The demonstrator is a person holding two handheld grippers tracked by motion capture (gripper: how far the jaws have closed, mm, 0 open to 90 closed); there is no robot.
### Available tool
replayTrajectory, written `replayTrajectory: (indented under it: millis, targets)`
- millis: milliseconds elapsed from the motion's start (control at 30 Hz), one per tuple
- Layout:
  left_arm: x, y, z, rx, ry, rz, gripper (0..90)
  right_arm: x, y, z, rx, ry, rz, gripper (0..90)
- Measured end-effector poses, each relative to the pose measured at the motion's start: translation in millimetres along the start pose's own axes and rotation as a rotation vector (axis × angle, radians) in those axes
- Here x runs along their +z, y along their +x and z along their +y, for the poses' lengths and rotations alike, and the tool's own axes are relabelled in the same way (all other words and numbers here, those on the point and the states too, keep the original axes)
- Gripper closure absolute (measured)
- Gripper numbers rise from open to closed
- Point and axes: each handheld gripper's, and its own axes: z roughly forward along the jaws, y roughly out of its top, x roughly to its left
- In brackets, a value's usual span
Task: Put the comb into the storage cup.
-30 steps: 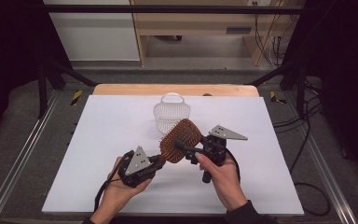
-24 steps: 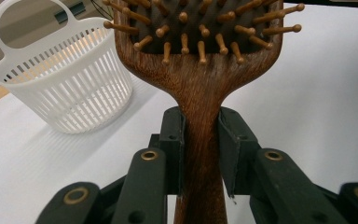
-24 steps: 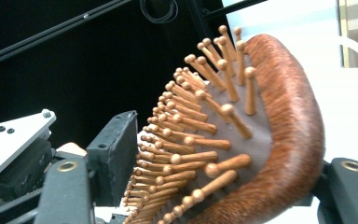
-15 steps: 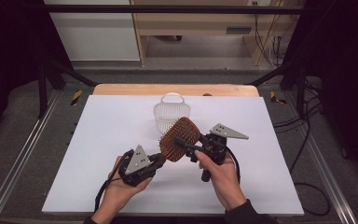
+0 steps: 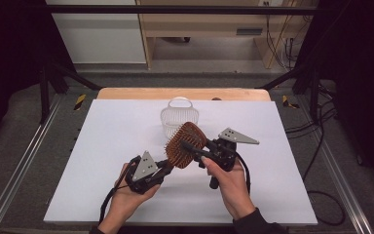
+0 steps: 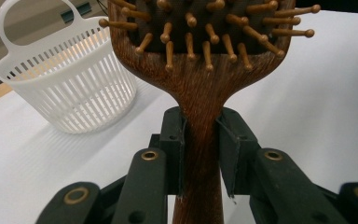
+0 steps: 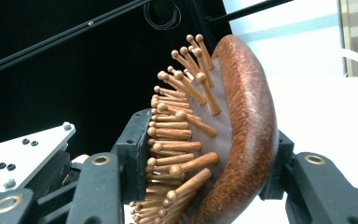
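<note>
A wooden paddle hairbrush (image 5: 186, 144) with wooden pins is held up over the white table (image 5: 117, 126). My left gripper (image 5: 167, 165) is shut on its handle (image 6: 200, 140), the two pads pinching the neck just below the head. My right gripper (image 5: 191, 150) reaches in from the right and straddles the brush head (image 7: 242, 116). Its jaws have just been closing. In the right gripper view one pad touches the pin tips and the other lies against the rounded wooden back.
A white slatted plastic basket (image 5: 175, 114) with a loop handle stands upright just behind the brush; it is also at the upper left (image 6: 65, 84) in the left gripper view. Black frame bars and cables ring the table.
The right gripper's jaws have drawn in around the brush head. Both hands and the brush have stayed where they were.
</note>
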Motion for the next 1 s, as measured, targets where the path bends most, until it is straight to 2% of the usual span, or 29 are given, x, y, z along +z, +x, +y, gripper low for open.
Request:
replayTrajectory:
  millis: [467, 633, 1000]
  targets:
    - [1.8, 2.1, -0.8, -0.035, -0.001, -0.007, 72.8, 3.8, 4.2, 2.5, -0.013, 0.003, -0.006, 51.6]
    - [3.0, 2.6, -0.1, -0.050, -0.006, -0.014, 72.7, 4.1, 4.2, 5.0, -0.002, 0.007, -0.005, 52.4]
    - [2.8, 3.1, 1.6, -0.055, -0.013, -0.005, 72.6, 5.9, 7.4, 9.3, -0.008, 0.006, -0.007, 53.1]
